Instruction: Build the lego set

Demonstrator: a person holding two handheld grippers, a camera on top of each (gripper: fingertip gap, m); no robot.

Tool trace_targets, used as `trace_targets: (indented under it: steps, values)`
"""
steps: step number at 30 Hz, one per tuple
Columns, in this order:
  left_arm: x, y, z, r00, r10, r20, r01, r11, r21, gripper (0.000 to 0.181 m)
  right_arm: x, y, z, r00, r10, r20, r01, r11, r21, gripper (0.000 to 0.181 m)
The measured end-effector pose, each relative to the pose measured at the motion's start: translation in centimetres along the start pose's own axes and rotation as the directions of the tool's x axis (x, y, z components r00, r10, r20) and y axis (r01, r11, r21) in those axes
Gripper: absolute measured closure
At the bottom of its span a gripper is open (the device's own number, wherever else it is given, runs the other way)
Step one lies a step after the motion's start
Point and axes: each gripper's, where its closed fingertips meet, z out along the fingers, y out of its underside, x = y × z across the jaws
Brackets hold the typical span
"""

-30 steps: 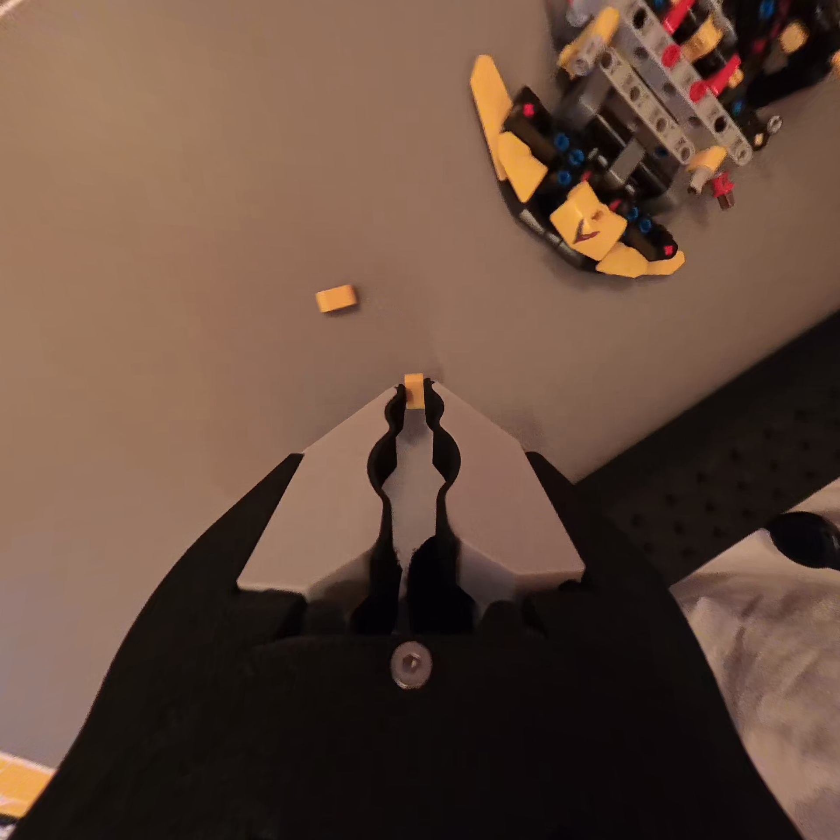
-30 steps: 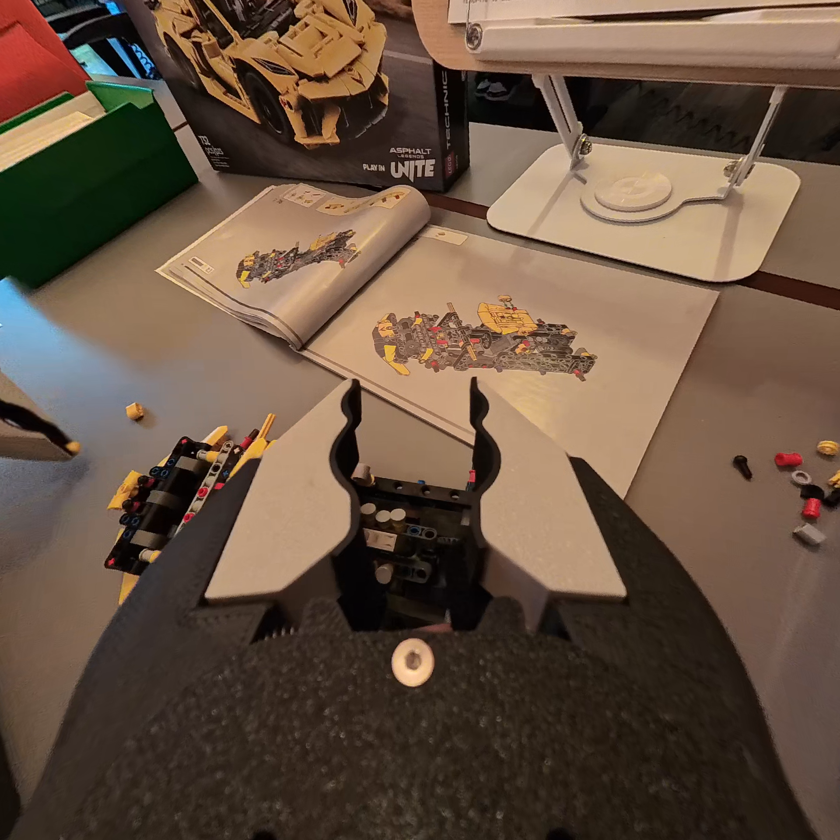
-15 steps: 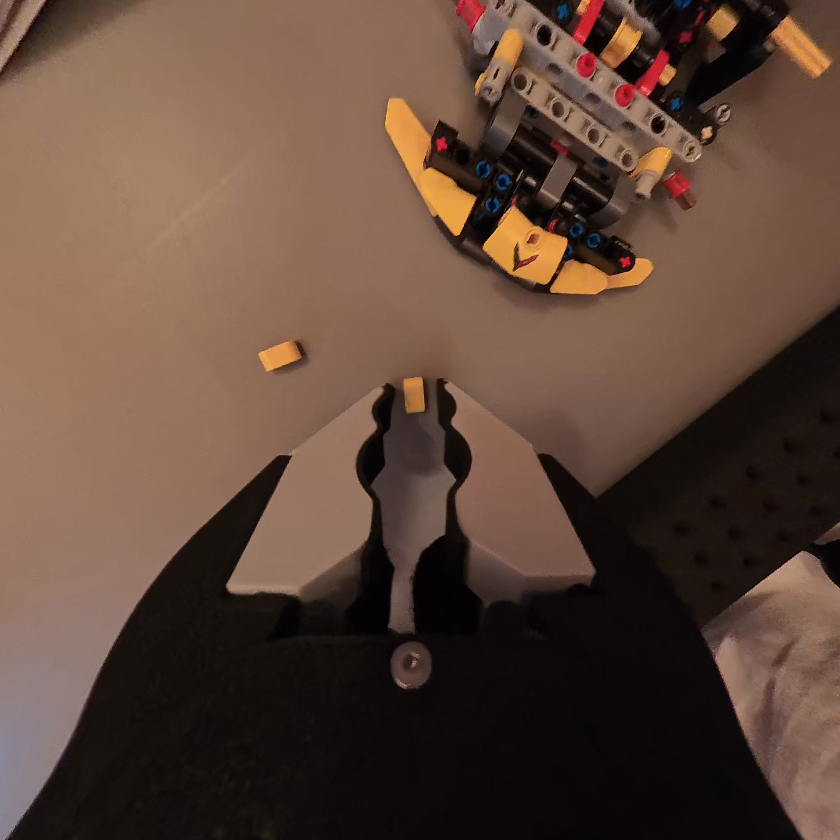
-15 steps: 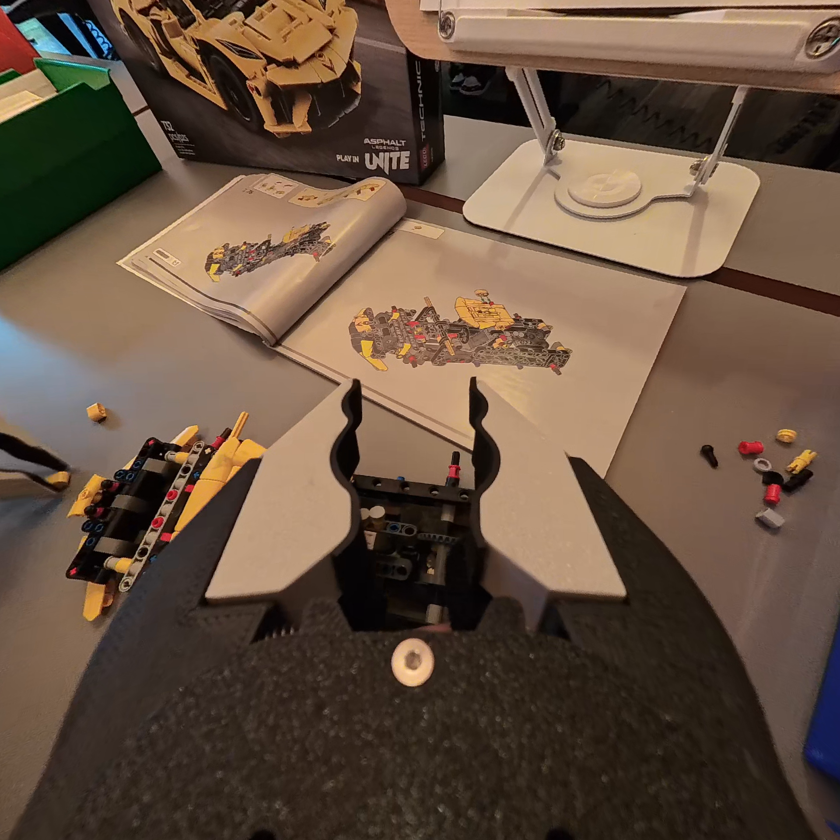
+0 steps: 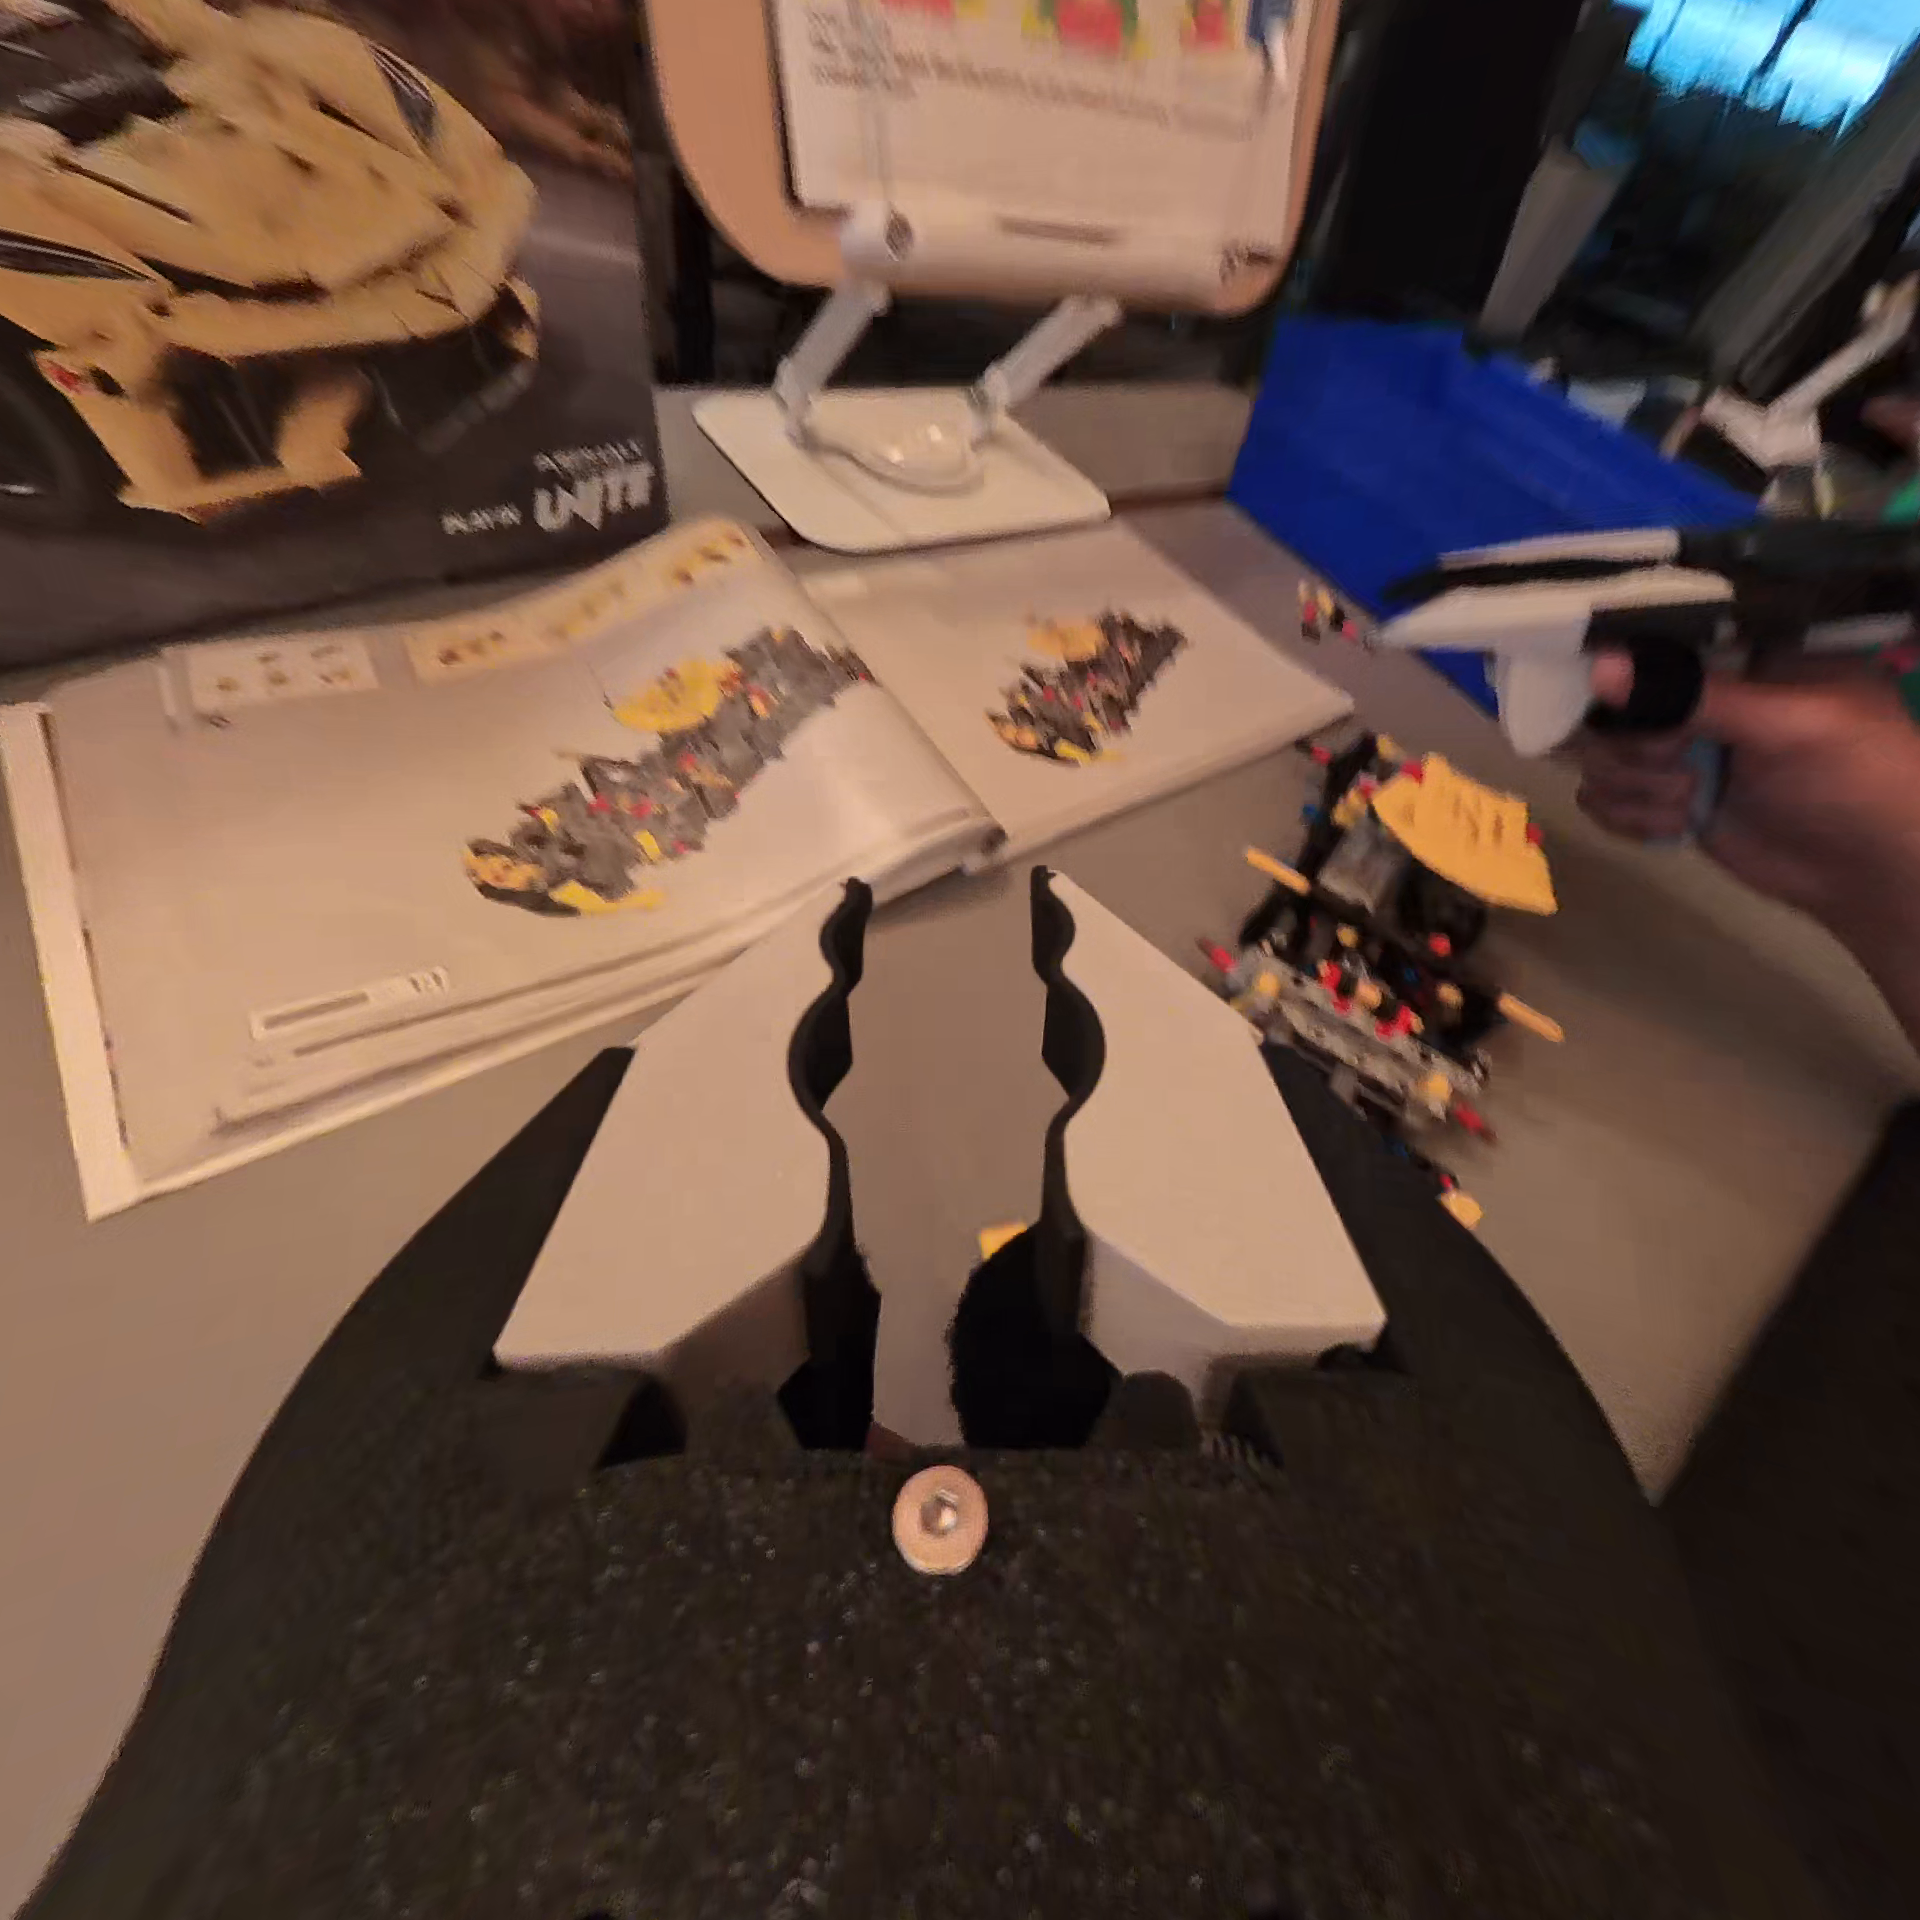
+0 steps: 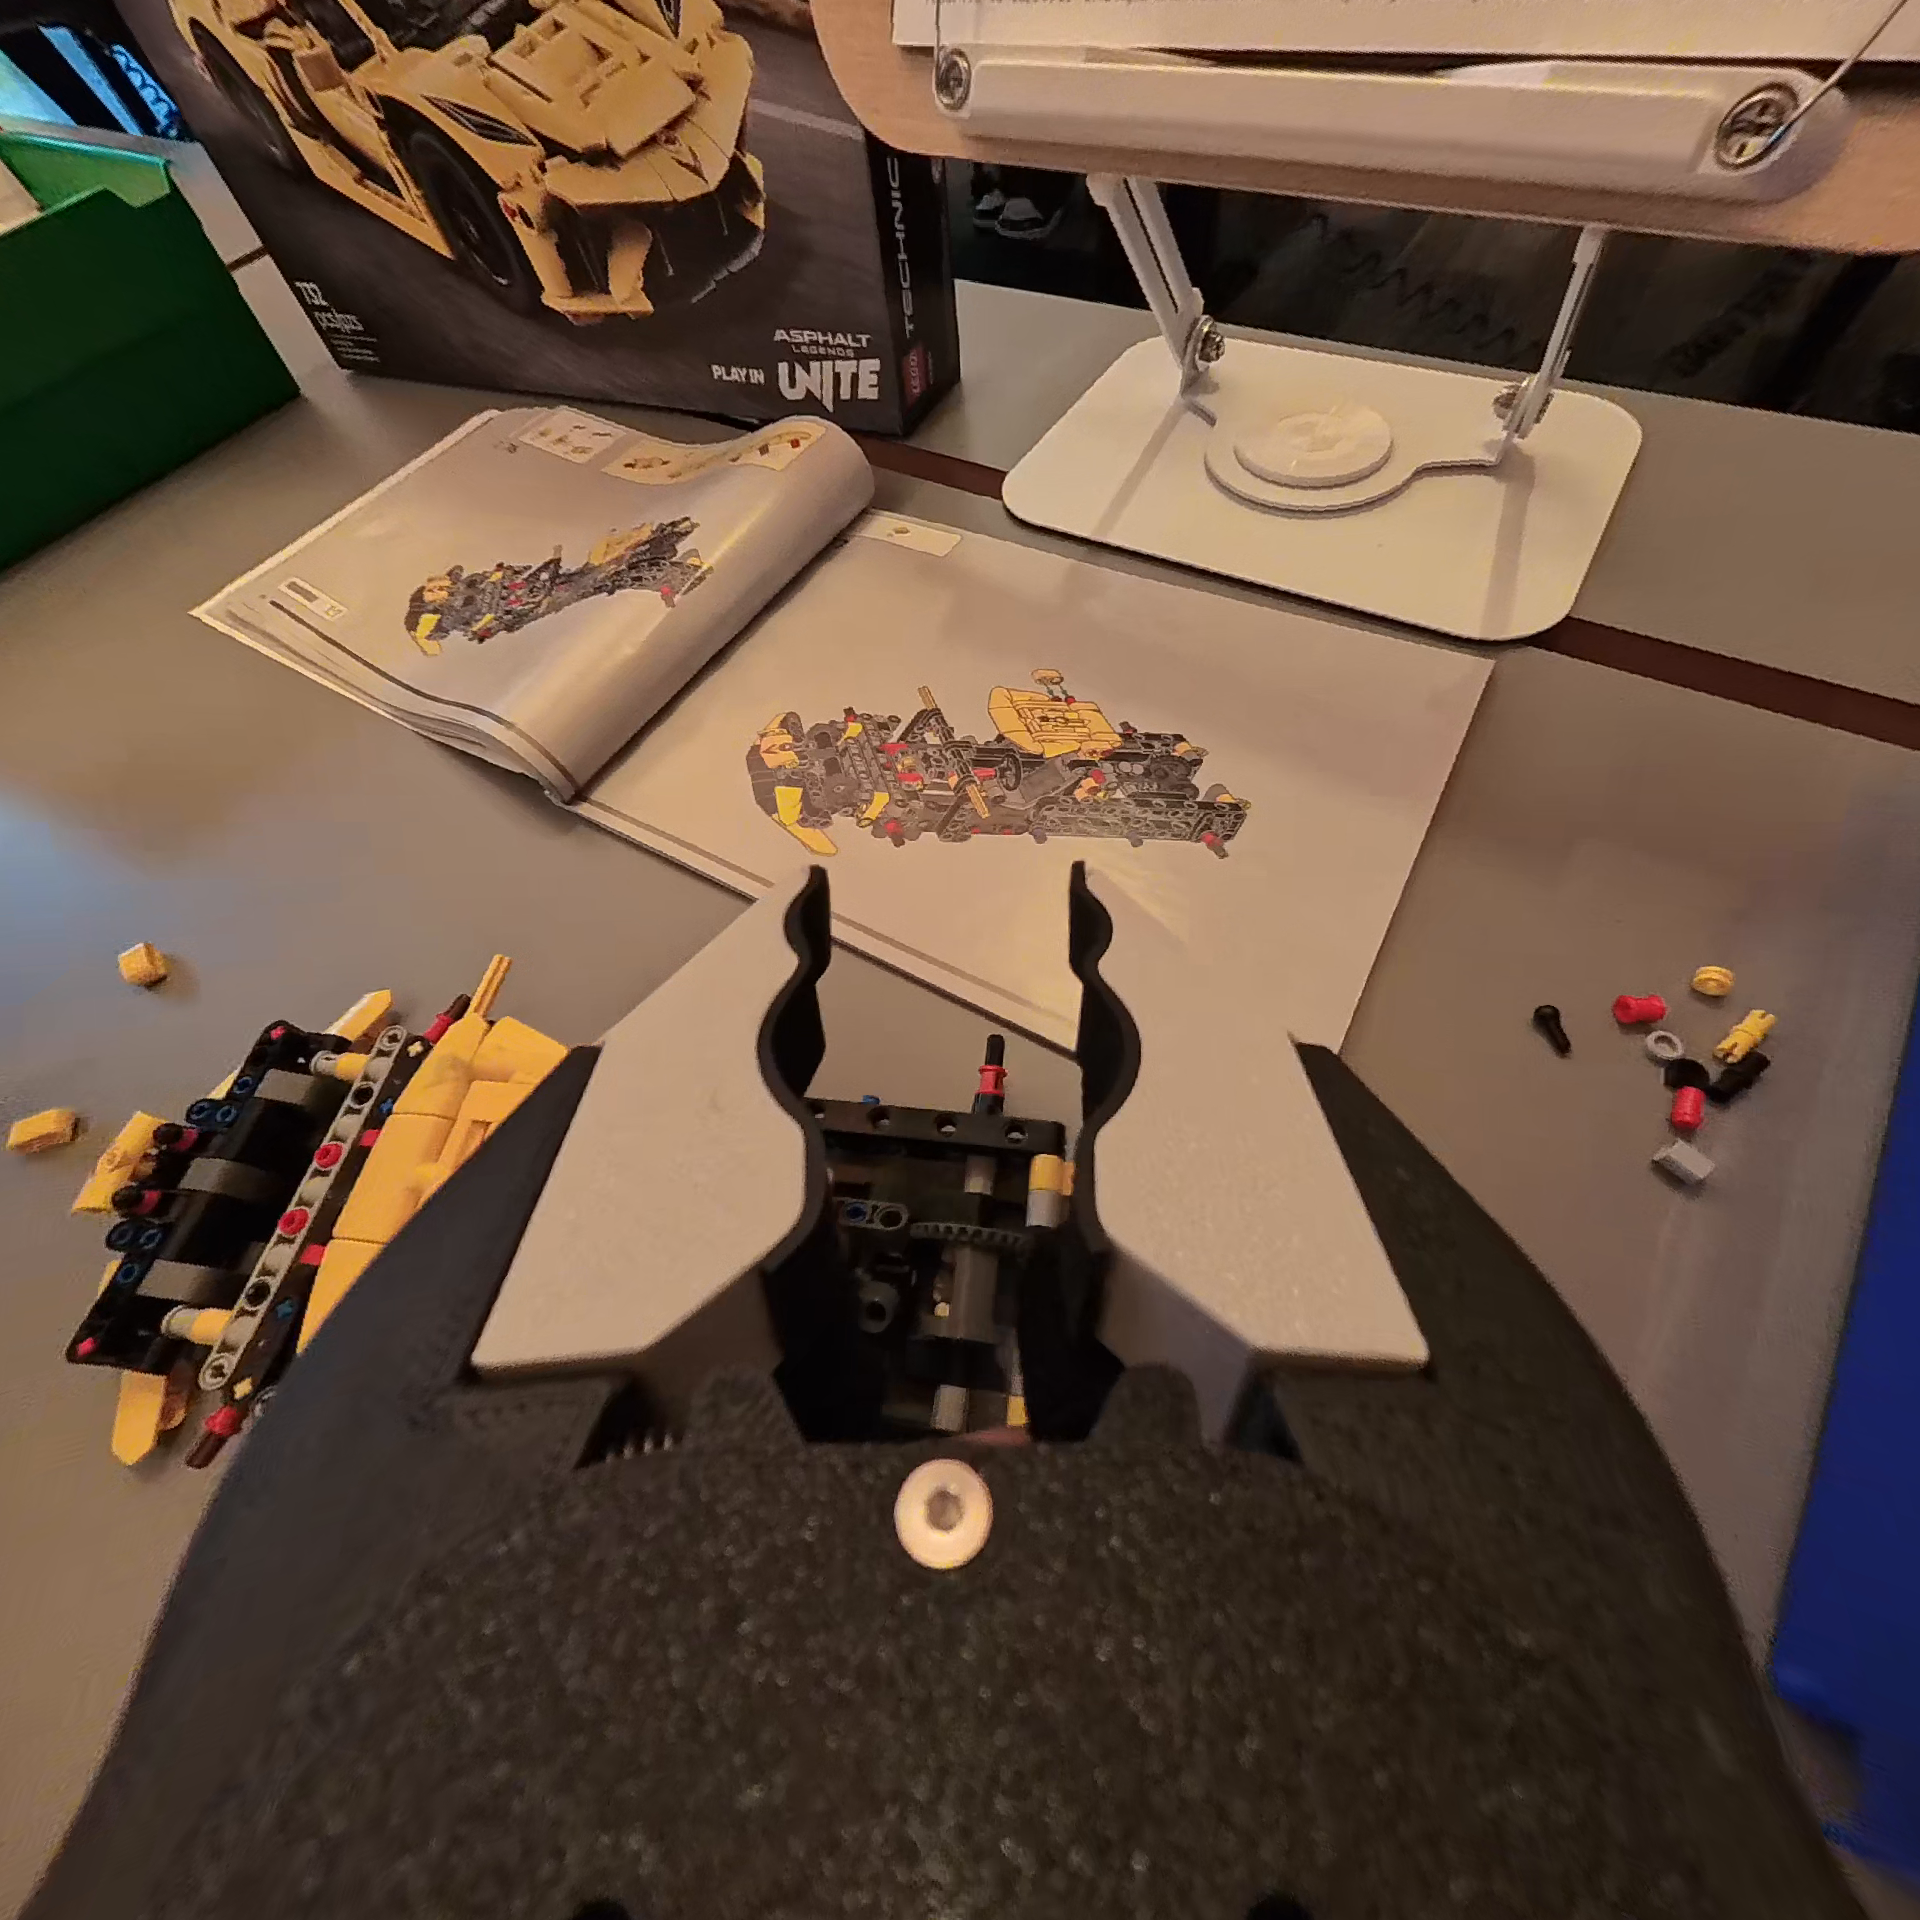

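The part-built yellow and black car model (image 6: 260, 1195) lies on the grey table, with its black frame (image 6: 935, 1164) showing below and between my right fingers. My right gripper (image 6: 945, 883) is open and hovers over it, holding nothing. It also shows in the left wrist view (image 5: 1455, 623), above the model (image 5: 1382, 935). My left gripper (image 5: 943, 894) is open and empty. A small yellow piece (image 5: 1000, 1238) shows low between its fingers. Two small yellow pieces (image 6: 42, 1129) (image 6: 142, 963) lie on the table left of the model.
The open instruction booklet (image 6: 1039, 644) lies beyond the model. Behind it stand the set's box (image 6: 520, 208) and a white stand (image 6: 1320, 488). A green bin (image 6: 104, 343) is at far left and a blue bin (image 6: 1860, 1351) at right, near several loose small parts (image 6: 1683, 1070). A hand (image 5: 1787, 790) holds the right gripper. One gripper's finger ends stand about 30 cm off the other's.
My left gripper was shut on a small yellow piece and has opened and let it go. It has tilted up from the table towards the booklet. The right gripper has drifted slightly.
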Motion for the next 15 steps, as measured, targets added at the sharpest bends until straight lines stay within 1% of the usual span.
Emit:
trace_targets:
  steps: [2, 5, 6, 8, 9, 11, 13, 15]
  values:
    - [-1.6, -1.1, 0.4, 0.997, -0.075, -0.016, 0.076, 0.996, 0.054, 0.149, 0.1, -0.1, 0.0, 1.0, 0.016, 0.006, -0.016, 1.0, 0.009, 0.136]
    - [-2.1, -1.5, 0.3, 0.982, -0.17, -0.083, 0.174, 0.983, 0.055, 0.149, 0.1, -0.2, -0.1, 1.0, 0.022, 0.003, -0.022, 1.0, 0.022, 0.136]
    - [-2.1, -1.4, 0.1, 0.98, -0.175, -0.089, 0.18, 0.983, 0.047, 0.149, 0.1, -0.3, -0.1, 1.0, 0.019, 0.002, -0.019, 0.999, 0.027, 0.136]
    - [-1.3, -0.6, -0.6, 0.986, -0.14, -0.092, 0.141, 0.99, 0.007, 0.149, 0.0, -0.5, -0.1, 1.0, 0.008, -0.003, -0.008, 0.999, 0.032, 0.136]
    - [-0.9, 0.2, -0.9, 0.99, -0.112, -0.084, 0.11, 0.994, -0.029, 0.149, 0.0, -0.5, -0.1, 1.0, 0.0, -0.01, 0.0, 0.999, 0.032, 0.137]
    - [0.5, 2.9, -1.6, 0.993, -0.058, -0.099, 0.044, 0.989, -0.142, 0.149, 0.3, -0.4, -0.1, 0.999, -0.014, -0.031, 0.015, 0.999, 0.033, 0.137]
    - [2.1, 5.8, -2.2, 0.992, -0.032, -0.124, 0.001, 0.971, -0.241, 0.149, 0.5, -0.4, -0.1, 0.999, -0.016, -0.041, 0.018, 0.999, 0.038, 0.137]
    - [3.6, 8.1, -2.5, 0.988, 0.001, -0.153, -0.048, 0.951, -0.307, 0.149, 0.7, -0.4, -0.2, 0.999, -0.01, -0.045, 0.012, 0.999, 0.045, 0.138]
